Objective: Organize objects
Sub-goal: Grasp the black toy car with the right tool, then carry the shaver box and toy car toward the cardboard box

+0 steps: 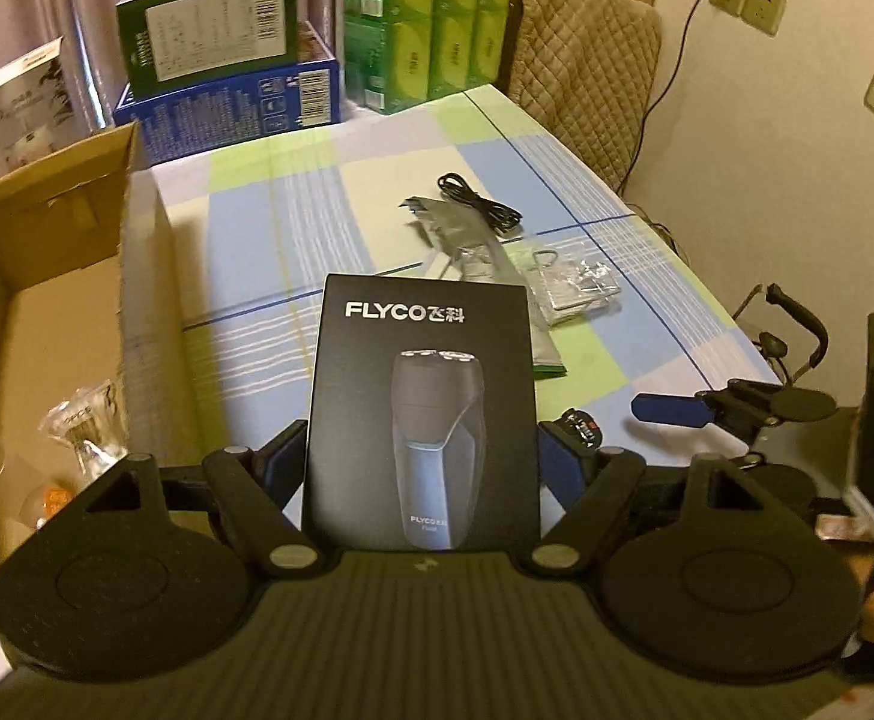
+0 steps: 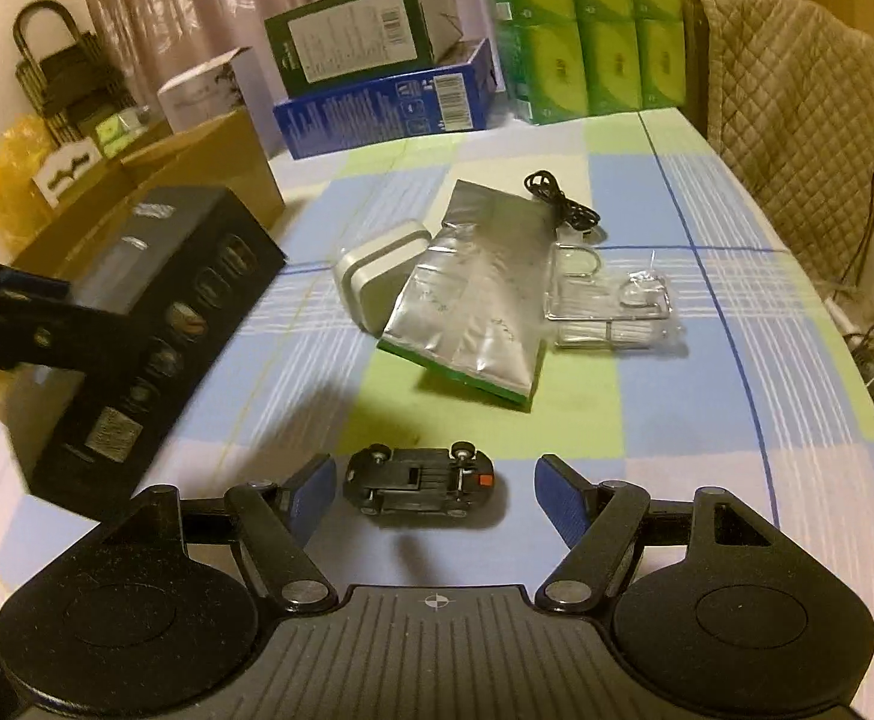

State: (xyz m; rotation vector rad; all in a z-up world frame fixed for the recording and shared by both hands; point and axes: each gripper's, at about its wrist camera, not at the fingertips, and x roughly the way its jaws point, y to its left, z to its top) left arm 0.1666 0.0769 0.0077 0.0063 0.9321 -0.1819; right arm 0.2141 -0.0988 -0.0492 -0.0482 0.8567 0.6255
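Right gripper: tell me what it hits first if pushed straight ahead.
The right gripper, open, would first meet the overturned toy car lying between its fingers; farther along lies the silver pouch, though depth is uncertain.

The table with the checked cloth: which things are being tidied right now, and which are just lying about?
Being tidied:
black FLYCO shaver box, held in the left gripper
small black toy car, upside down, between the open right gripper

Lying about:
silver foil pouch
coiled black cable
stacked green tissue packs

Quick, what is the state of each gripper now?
Left gripper: shut on the black cardboard Flyco shaver box.
Right gripper: open, holding nothing, around the upside-down black toy car.
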